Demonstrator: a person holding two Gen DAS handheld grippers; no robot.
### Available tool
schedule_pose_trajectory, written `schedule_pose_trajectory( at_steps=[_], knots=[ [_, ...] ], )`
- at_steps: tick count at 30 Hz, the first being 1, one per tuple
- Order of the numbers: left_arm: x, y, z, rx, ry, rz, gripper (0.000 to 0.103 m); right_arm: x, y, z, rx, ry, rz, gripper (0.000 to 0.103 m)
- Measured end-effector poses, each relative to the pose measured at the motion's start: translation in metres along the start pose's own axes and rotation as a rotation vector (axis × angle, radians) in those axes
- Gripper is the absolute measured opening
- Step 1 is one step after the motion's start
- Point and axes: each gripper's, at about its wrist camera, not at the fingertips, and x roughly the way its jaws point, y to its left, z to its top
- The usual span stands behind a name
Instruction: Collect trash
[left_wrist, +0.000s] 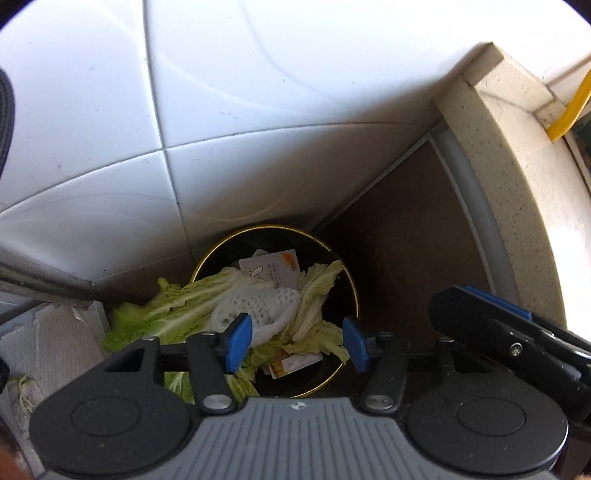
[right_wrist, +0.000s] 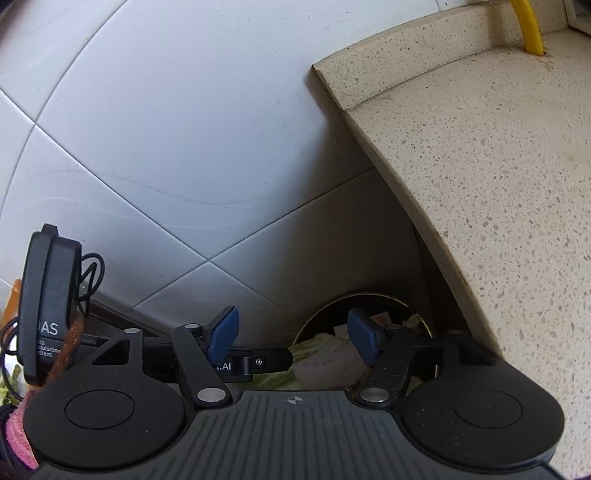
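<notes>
A round black trash bin with a gold rim (left_wrist: 352, 284) stands on the floor in the corner, below both grippers. It holds cabbage leaves (left_wrist: 177, 314), a white foam fruit net (left_wrist: 258, 308) and printed paper packaging (left_wrist: 271, 269). One large leaf hangs over the bin's left rim. My left gripper (left_wrist: 297, 341) is open and empty, directly above the bin. My right gripper (right_wrist: 295, 338) is open and empty, higher up; it shows at the right of the left wrist view (left_wrist: 491, 314). The bin also shows in the right wrist view (right_wrist: 369, 299), partly hidden by the left gripper's body (right_wrist: 251, 363).
White wall tiles (left_wrist: 258, 92) rise behind the bin. A speckled stone countertop (right_wrist: 498, 166) overhangs on the right, with a yellow hose (right_wrist: 530, 26) at its back. Cardboard (left_wrist: 51, 343) lies at the left on the floor.
</notes>
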Motion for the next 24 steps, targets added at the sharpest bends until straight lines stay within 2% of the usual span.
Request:
schedule_pose_trajectory(
  at_steps=[6,10,17,24],
  knots=[
    [-0.010,0.003,0.002,-0.012,-0.022,-0.029,0.051,-0.007,-0.003,0.003,0.041,-0.007,0.022,0.075],
    [-0.020,-0.002,-0.003,0.005,-0.045,-0.010,0.051,-0.024,-0.001,0.003,0.035,-0.021,0.045,0.075],
    [-0.067,-0.021,-0.018,0.039,-0.165,0.030,0.052,-0.062,0.013,0.002,-0.034,-0.066,0.028,0.076],
    [-0.113,-0.048,-0.052,0.028,-0.318,0.082,0.055,-0.116,0.018,-0.005,-0.135,-0.141,-0.027,0.081]
  ],
)
